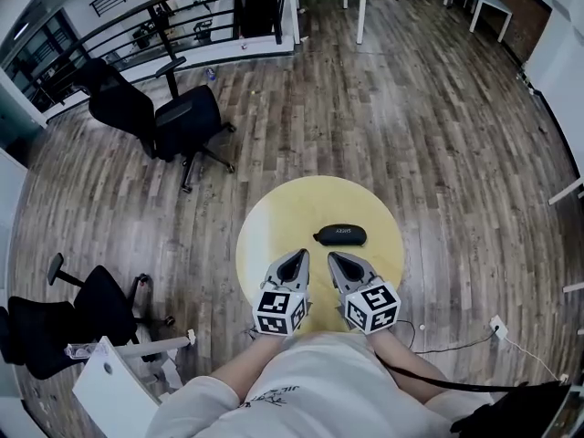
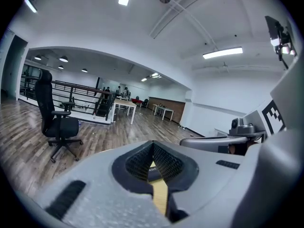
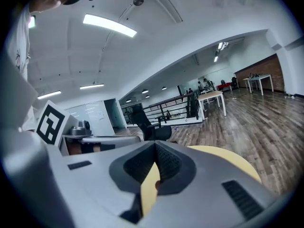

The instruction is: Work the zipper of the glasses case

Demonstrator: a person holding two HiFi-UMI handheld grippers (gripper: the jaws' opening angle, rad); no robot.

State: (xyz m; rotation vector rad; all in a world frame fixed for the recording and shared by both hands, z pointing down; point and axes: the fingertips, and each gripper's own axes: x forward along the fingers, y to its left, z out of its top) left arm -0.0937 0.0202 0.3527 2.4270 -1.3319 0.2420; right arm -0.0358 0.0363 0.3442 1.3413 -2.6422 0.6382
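We hold the left tongs [image 1: 298,256] and right tongs [image 1: 334,258] pressed together, empty, just short of the case [image 1: 339,234], which lies crosswise mid-worktop [image 1: 274,231], nearer the right tongs.

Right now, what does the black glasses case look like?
The glasses case is a black, long oval pod with pale lettering on top. It lies flat on the round yellow table, long side running left to right, beyond the left tool and the right tool. Nothing touches it. It looks closed; its zipper is too small to make out.
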